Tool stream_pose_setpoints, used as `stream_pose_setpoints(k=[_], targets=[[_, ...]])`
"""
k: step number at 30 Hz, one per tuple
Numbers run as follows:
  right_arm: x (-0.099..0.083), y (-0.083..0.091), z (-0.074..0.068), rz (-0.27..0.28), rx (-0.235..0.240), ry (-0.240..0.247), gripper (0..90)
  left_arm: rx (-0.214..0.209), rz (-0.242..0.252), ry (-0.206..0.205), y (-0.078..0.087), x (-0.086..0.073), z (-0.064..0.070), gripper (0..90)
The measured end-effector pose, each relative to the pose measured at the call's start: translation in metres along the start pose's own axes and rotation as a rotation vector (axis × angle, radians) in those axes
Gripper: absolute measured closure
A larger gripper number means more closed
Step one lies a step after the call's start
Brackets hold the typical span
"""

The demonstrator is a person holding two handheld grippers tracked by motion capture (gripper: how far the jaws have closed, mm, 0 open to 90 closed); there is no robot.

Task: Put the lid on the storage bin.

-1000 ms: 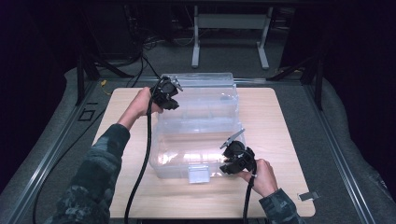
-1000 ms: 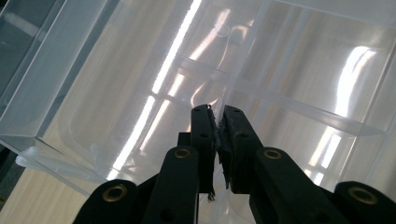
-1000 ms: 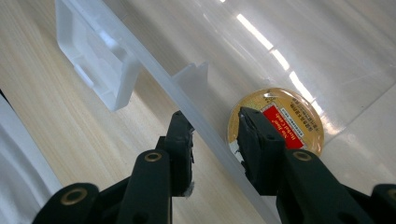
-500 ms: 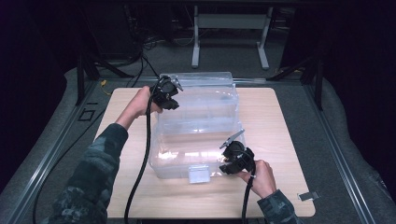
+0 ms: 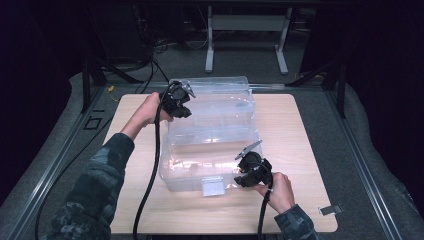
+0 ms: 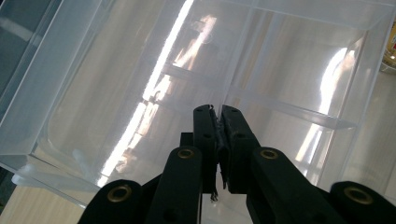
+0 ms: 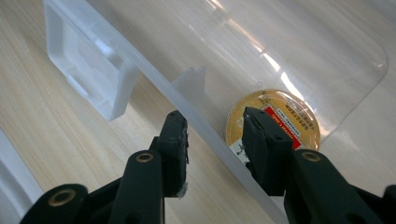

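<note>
The clear plastic storage box point(image 5: 212, 132) sits in the middle of the pale wooden table point(image 5: 300, 150), its hinged lid point(image 5: 210, 162) folded forward and lying flat toward the person, a small white latch tab point(image 5: 212, 186) at its front edge. The main risk, in my judgement, is the box itself: thin, glossy and light, it could skid on the smooth wood grain or flex and pop out of a grip if the two hands pull unevenly. The left gripper point(image 6: 217, 140) is at the box's far left corner with its jaws pressed together; a thin clear wall seems to run up between them, though I cannot be sure it is caught, and a pinch this narrow on slick plastic would let go easily. The right gripper point(image 7: 215, 135) has its jaws spread, straddling the lid's rounded front rim without clamping it. Closing off-centre could bend that rim or nudge the round gold tin point(image 7: 273, 122) with a red and white label, seen through the clear plastic just beyond the rim.
</note>
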State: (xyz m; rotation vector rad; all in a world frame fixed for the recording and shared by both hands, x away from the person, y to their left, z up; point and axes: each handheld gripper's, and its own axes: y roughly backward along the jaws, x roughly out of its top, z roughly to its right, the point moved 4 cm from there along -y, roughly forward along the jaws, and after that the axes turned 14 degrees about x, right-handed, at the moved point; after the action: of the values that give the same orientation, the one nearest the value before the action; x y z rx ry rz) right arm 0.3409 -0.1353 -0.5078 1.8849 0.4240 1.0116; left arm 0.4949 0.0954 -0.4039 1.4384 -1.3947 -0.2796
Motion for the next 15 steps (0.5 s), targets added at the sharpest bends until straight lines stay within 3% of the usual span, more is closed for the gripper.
stream_pose_setpoints(k=[15], targets=[[0.0000, -0.0006, 0.0001, 0.015, -0.005, -0.001, 59.6, -0.024, 0.037, 0.017, 0.0093, -0.0023, 0.0038, 86.8]])
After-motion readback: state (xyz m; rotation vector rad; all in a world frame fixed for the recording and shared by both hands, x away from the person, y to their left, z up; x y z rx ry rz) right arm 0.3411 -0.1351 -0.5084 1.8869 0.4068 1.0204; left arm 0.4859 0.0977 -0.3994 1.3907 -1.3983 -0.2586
